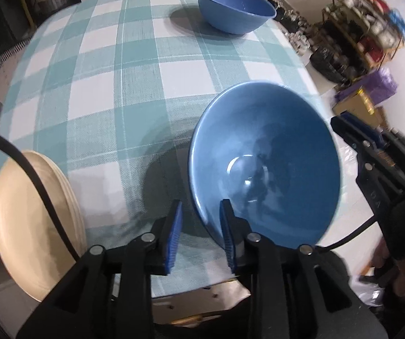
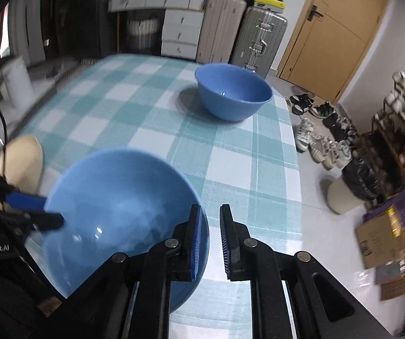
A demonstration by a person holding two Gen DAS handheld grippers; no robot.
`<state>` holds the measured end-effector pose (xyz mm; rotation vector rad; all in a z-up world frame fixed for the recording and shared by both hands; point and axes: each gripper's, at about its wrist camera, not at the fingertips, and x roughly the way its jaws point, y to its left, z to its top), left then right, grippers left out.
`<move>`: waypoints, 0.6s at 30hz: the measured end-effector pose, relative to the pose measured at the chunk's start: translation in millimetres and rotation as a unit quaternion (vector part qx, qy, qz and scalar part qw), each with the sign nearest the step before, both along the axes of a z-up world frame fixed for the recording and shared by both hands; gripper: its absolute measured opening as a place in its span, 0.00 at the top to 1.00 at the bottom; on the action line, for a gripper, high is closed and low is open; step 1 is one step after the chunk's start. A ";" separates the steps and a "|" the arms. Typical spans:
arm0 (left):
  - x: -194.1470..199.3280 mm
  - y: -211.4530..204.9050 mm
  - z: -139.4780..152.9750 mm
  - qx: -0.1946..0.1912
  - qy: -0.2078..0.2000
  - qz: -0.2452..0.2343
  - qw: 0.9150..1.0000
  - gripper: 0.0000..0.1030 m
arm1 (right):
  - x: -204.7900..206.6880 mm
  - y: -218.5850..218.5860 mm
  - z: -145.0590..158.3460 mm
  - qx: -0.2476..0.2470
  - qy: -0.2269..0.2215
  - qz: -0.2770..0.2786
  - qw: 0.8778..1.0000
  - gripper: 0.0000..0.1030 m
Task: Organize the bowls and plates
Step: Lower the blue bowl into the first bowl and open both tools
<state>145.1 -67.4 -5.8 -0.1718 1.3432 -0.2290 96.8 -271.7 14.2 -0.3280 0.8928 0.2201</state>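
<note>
Bowls are the matter in hand, and the near blue bowl (image 1: 264,166) serves as the landmark. In the left wrist view it is tilting on the checked counter (image 1: 134,84), its hollow facing the camera. The left gripper (image 1: 201,226) is straddling the bowl's near rim, one pad (image 1: 226,231) sitting inside the bowl and the other pad (image 1: 174,234) outside; a clear gap is showing at the outer pad, so the gripper is standing narrowly parted rather than clamping, though contact at the inner pad cannot be told. A stack of cream plates (image 1: 35,217) is lying to the left of the bowl, at the counter's edge. A second blue bowl (image 1: 235,7) is standing upright well beyond it, near the far right edge. The right gripper (image 1: 352,141) is reaching in from the right, just beside the bowl's rim.

In the right wrist view the near bowl is filling the lower left. The right gripper (image 2: 211,243) is showing a slim gap between its pads, with nothing visibly pinched; its left pad (image 2: 196,243) is overlapping the bowl's right rim, and whether it is touching cannot be told. The left gripper is coming in at the bowl's left rim. The far bowl is standing well beyond, the plates (image 2: 18,163) to the left.

Judging from this, the bowl is being handed or set down. Next, nesting it in the far bowl is calling for a firm rim grip first.
</note>
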 end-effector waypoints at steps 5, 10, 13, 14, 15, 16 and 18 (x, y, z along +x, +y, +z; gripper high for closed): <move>-5.2 10.4 14.4 -0.011 -0.041 0.016 0.999 0.59 | -7.6 -10.7 10.2 0.064 -0.021 -0.009 0.998 0.88; -16.0 18.8 25.0 -0.006 -0.102 0.029 0.994 0.55 | -23.8 -7.1 14.5 0.094 -0.044 0.004 0.995 0.88; -27.7 20.9 29.5 0.000 -0.145 0.035 0.989 0.43 | -38.8 -5.5 16.9 0.117 -0.071 0.012 0.990 0.81; -31.6 20.9 30.7 0.000 -0.159 0.036 0.987 0.36 | -44.4 -4.8 16.7 0.127 -0.082 0.015 0.988 0.77; -36.6 20.7 32.4 0.001 -0.177 0.038 0.983 0.33 | -48.2 -4.4 16.1 0.133 -0.088 0.017 0.987 0.75; -43.0 20.1 34.9 0.003 -0.200 0.041 0.979 0.25 | -53.5 -4.4 14.8 0.143 -0.098 0.018 0.985 0.69; -51.9 17.7 38.7 0.014 -0.235 0.046 0.971 0.24 | -61.3 -5.6 11.6 0.162 -0.112 0.014 0.980 0.61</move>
